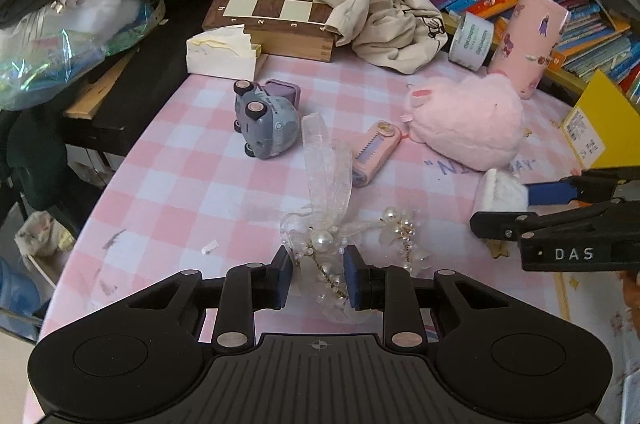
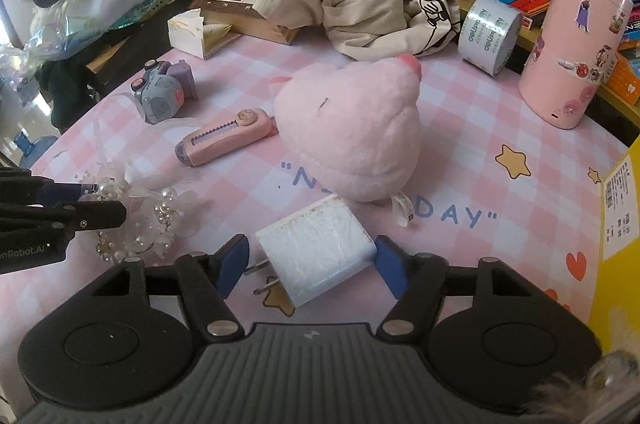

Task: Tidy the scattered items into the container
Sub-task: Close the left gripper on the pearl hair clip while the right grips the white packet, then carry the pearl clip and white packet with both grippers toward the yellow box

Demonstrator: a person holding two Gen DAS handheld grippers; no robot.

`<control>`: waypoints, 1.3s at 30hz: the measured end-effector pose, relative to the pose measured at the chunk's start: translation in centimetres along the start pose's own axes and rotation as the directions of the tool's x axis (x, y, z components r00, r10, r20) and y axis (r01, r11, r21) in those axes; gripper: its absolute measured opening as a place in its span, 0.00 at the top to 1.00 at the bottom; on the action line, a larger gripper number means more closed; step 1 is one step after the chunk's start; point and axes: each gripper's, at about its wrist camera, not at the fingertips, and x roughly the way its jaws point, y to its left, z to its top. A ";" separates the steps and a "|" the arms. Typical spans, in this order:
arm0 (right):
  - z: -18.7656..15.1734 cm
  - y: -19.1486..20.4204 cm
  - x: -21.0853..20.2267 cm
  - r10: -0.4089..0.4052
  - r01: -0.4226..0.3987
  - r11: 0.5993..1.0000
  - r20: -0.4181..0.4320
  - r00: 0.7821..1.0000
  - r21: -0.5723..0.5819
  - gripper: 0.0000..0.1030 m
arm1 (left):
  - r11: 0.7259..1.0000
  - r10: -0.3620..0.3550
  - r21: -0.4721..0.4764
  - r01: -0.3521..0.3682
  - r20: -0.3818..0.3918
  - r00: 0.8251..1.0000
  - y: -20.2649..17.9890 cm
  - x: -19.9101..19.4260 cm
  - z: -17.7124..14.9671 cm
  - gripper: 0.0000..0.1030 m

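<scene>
Left gripper has its jaws clamped on the pearl-and-ribbon hair ornament at the near edge of the pink checked worktop; its sheer ribbon trails away toward the far side. Right gripper straddles the white plug adapter: the right pad touches its side, the left pad stands off, so no clamp. The adapter's long axis runs left-near to right-far, prongs pointing near-left.

Only the right wrist view shows the prongs; the left wrist view catches just the adapter's end beside the right gripper. The pink plush toy covers part of the printed lettering. The pink utility knife lies slantwise, left of the plush. The grey toy car lies on its side, wheels showing. The yellow container is cut off at the right edge.
</scene>
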 end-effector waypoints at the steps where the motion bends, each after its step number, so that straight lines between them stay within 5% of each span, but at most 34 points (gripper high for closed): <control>1: -0.1 0.1 -0.1 0.003 -0.003 1.000 -0.007 1.000 0.002 0.40 | 1.000 -0.003 -0.005 0.003 0.003 1.000 0.0 -0.1 0.0 0.75; 39: -5.9 5.8 -9.0 -0.068 0.067 0.998 0.067 0.995 0.021 0.40 | 0.989 -0.122 0.091 0.113 0.102 0.987 -1.3 -8.2 -3.6 0.76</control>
